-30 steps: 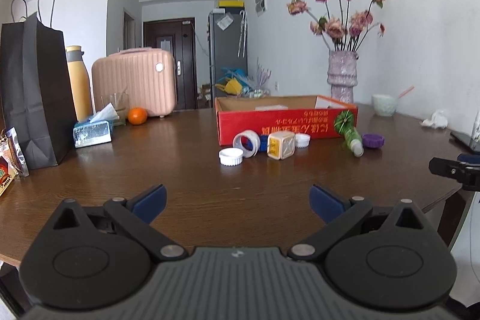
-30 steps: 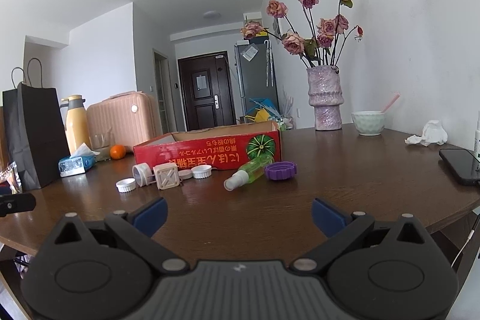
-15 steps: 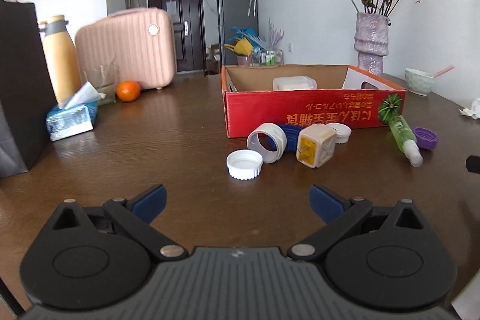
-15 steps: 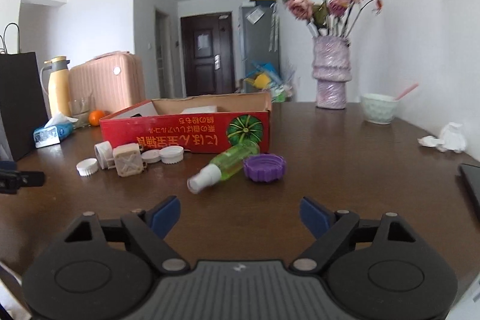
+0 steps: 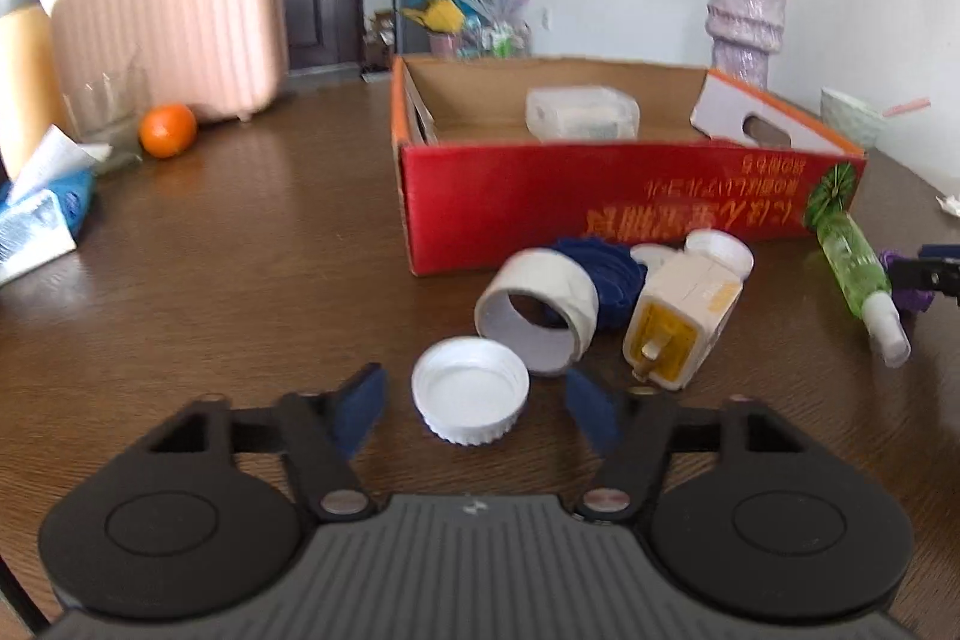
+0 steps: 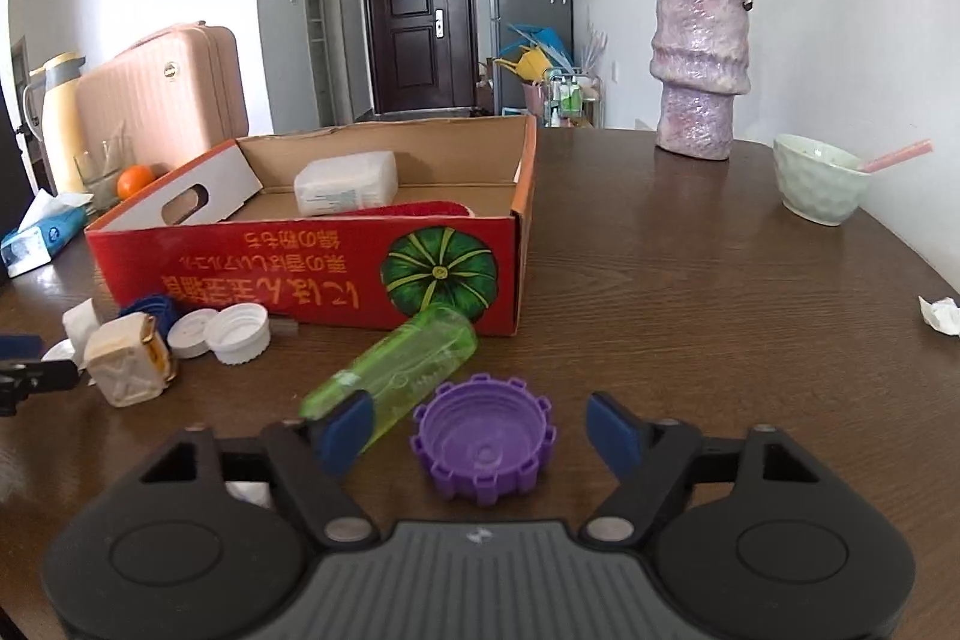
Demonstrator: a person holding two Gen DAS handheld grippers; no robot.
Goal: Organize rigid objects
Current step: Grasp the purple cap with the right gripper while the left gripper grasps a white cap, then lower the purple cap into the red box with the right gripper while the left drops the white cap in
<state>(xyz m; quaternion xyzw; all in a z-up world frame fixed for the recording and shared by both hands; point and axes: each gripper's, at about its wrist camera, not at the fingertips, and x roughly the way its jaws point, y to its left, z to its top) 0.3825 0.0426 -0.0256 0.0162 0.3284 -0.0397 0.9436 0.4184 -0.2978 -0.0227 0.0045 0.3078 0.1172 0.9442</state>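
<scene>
Jaws on both grippers have just been closing, neither pad touching anything yet. Left gripper [image 5: 474, 403] straddles a white ribbed plastic bottle cap [image 5: 470, 397] lying open side up on the dark wooden table [image 5: 240, 250]; gaps visible on both sides of the cap. Right gripper [image 6: 480, 427] straddles a purple notched plastic lid [image 6: 485, 445], also open side up, with clearance to each blue pad [image 6: 612, 427].

Just beside the purple lid: a translucent green spray bottle [image 6: 402, 373] on its side, its base against the red cardboard box [image 6: 300, 274]. Box front carries yellow print, upside down from here, not legible to me, plus a green pumpkin graphic at the corner. Inside the box: a clear rectangular plastic container [image 6: 347, 181], label too small to read.

Left of the bottle, a cluster in front of the box: white tape roll [image 5: 537, 310], blue ridged cap [image 5: 600, 277] behind it, a cream and yellow cube-shaped item [image 5: 681, 319], more white caps [image 6: 237, 334].

Background: lilac textured vase [image 6: 699, 64] with dried roses, pale green bowl [image 6: 819, 187], orange fruit [image 5: 168, 130], pink suitcase [image 5: 168, 28].
</scene>
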